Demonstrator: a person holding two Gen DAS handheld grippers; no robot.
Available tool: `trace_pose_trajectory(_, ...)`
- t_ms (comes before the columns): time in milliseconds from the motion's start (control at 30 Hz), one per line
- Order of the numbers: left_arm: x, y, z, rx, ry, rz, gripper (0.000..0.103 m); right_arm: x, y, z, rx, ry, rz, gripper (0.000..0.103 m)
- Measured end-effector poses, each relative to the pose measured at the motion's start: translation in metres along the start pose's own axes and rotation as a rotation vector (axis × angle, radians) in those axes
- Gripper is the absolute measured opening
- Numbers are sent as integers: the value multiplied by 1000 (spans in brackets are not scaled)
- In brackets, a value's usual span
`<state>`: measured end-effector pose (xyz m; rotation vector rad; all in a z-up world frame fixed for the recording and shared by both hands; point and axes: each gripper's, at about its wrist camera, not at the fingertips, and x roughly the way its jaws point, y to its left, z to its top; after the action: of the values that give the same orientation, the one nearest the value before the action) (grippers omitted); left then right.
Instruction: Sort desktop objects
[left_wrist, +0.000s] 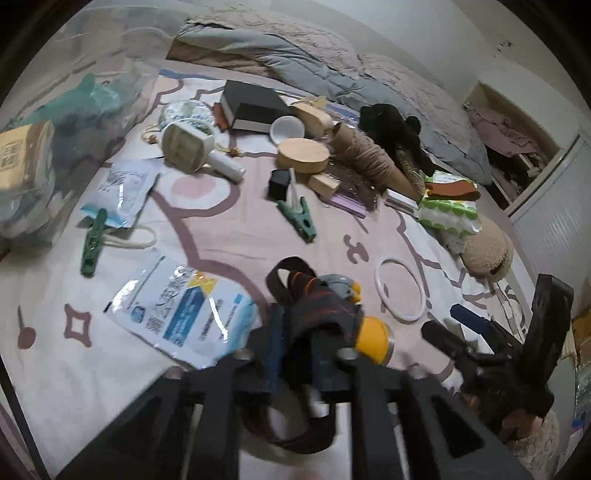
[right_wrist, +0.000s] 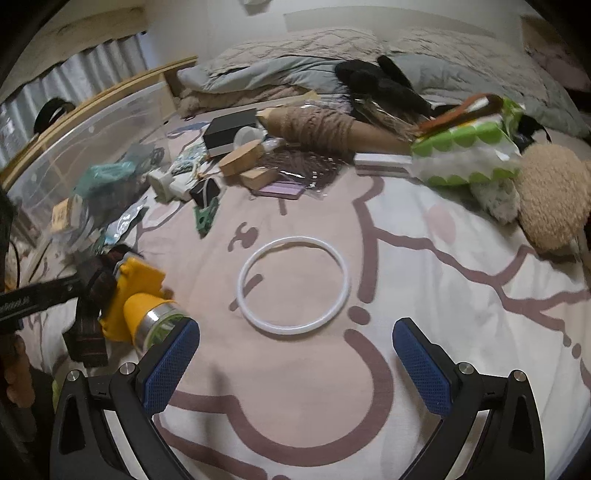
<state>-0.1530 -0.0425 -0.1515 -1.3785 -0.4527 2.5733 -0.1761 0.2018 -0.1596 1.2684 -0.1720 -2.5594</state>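
Left wrist view puts the headlamp (left_wrist: 369, 332) right at my left fingers (left_wrist: 295, 354), just left of the white ring (right_wrist: 291, 240). Its black strap bunches between them and the yellow body lies against the right-hand one. My jaws stand a little apart here. The picture is too blurred to show whether the pads press on the strap, so I cannot tell if I hold it or it only lies there. From the right wrist the headlamp looks low, at or near the bedspread (right_wrist: 461, 221).

My right fingers (right_wrist: 295, 326) are spread wide with nothing between them, poised on the near side of the ring, which lies flat and untouched.

I judge the sorting to be early. The clear bin (right_wrist: 92, 122), far left of the ring, already has a teal bag and a small carton in it, so some things seem put away. Most are still loose:
- two green clips (left_wrist: 301, 221), beyond the ring and to its left
- a flat packet (left_wrist: 181, 314), left of the ring past the headlamp
- a hand fan (left_wrist: 192, 147), well beyond the ring and to its left
- a black box (left_wrist: 255, 107), farther back than the fan
- a cone of twine (left_wrist: 369, 155), straight beyond the ring
- a green dotted pack (left_wrist: 450, 210) and a plush toy (left_wrist: 484, 247), to the ring's right

The headlamp is the piece in hand. The ring looks like the next one for my right.
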Motion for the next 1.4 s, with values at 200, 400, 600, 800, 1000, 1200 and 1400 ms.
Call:
trace_pose_trajectory(200,-9,3,-5,12,17,-9,62,1,-4,0,27,5,2,103)
trace_pose_trajectory(400,-17,-15,-13,126,45,-42,62,2,-7,0,32,9,-1,103)
trace_pose_trajectory(600,-7,-42,-23,329,63,88,62,1,-9,0,45,8,2,103)
trace_pose_trajectory(800,12,-40,-22,370,93,142,62,-1,-16,1,75,5,3,103)
trace_pose_trajectory(1000,24,-35,-24,398,100,173,62,-1,-26,2,117,5,-2,103)
trace_pose_trajectory(1200,33,-33,-24,397,90,173,51,8,-18,2,70,29,-12,103)
trace_pose_trajectory(1400,41,-28,-23,377,72,176,46,19,-11,4,11,40,-32,103)
